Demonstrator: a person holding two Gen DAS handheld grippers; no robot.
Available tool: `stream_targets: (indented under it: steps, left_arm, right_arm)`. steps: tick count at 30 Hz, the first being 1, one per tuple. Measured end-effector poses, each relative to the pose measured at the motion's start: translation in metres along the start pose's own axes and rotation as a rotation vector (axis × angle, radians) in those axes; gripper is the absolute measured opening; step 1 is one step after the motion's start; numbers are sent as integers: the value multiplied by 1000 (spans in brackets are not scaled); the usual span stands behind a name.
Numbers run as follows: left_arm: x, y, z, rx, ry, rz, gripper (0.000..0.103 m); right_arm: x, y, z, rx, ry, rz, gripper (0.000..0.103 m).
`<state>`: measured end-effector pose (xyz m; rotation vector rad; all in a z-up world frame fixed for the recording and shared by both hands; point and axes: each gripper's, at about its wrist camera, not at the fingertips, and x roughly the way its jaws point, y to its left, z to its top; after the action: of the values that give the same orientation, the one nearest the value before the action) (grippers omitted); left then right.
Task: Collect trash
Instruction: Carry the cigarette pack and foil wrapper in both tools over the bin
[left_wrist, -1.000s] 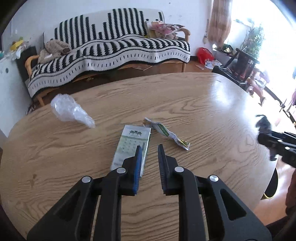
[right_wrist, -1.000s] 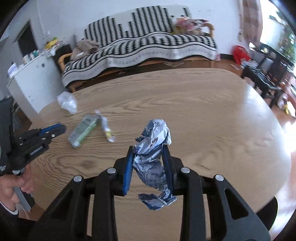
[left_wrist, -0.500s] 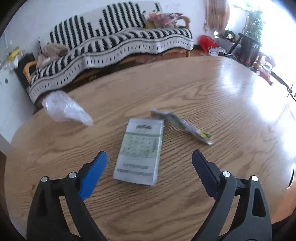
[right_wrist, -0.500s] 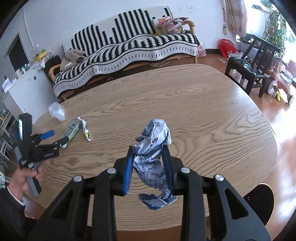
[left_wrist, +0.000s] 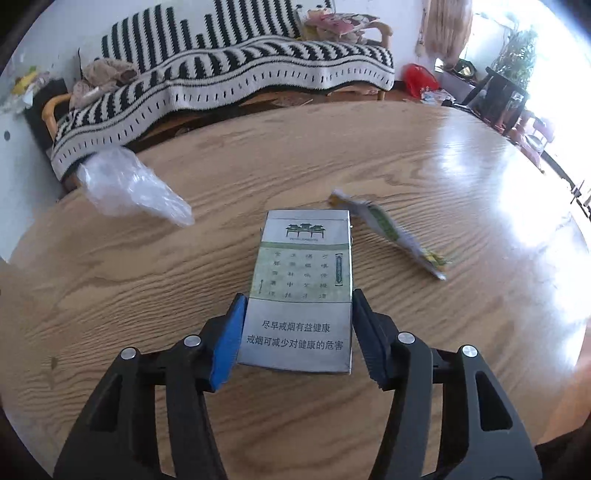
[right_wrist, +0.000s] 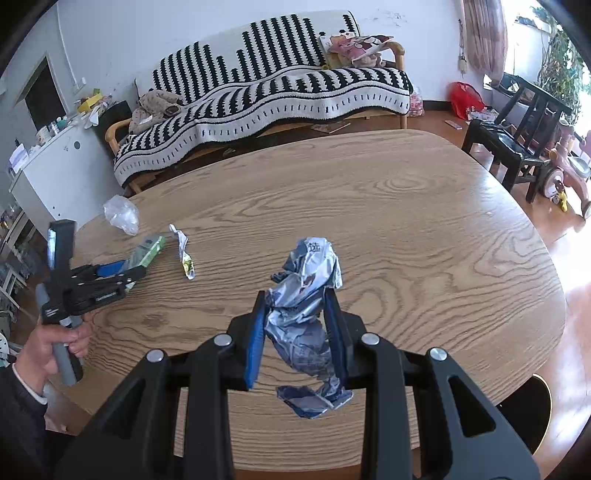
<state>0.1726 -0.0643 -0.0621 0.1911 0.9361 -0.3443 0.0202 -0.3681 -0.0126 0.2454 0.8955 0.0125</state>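
A silver-green cigarette pack lies flat on the wooden table. My left gripper has its blue pads against both sides of the pack's near end, shut on it. A crumpled green-white wrapper lies just right of the pack, and a clear plastic bag lies at the far left. My right gripper is shut on a crumpled silver-blue foil wrapper, held above the table. The right wrist view also shows the left gripper, the pack, the green-white wrapper and the bag.
A sofa with a black-and-white striped blanket stands behind the table. A white cabinet is at the left. A dark wooden chair and a toy ride-on stand at the right.
My left gripper opened wide, moved down over the cigarette pack and closed on its sides. My right gripper kept hold of the foil wrapper and pulled back a little.
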Motion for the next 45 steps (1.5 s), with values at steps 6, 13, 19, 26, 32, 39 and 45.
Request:
stream_targets:
  steps: [6,13,19,26,32,39,45]
  left_arm:
    - [-45,-19,4,8,-65,-8,56]
    - [-82,-86,23,54,-161,-106,56]
    - [-104,-156,23,149,-211,-201,56]
    - [-103,-232,11,230,-191,-294,56]
    - [-98,-303,-4,303,-169,-372,56]
    - [-75,-388,-32,399,-102,-465,56]
    - [-42,-450,-61,432,-22,-546,56]
  right_arm:
    - [-11,-13,2,39,-33,-17,31]
    - [-34,-62,-5,133,-58,-72,31]
    - [-51,-111,-22,185,-55,-149,31]
    - [-71,-171,-61,246,-31,-229,31]
    - [-87,-219,-90,320,-20,-260,31]
    - [-94,-265,-118,398,7,-299,31]
    - [-100,-302,-140,494,41,-298,31]
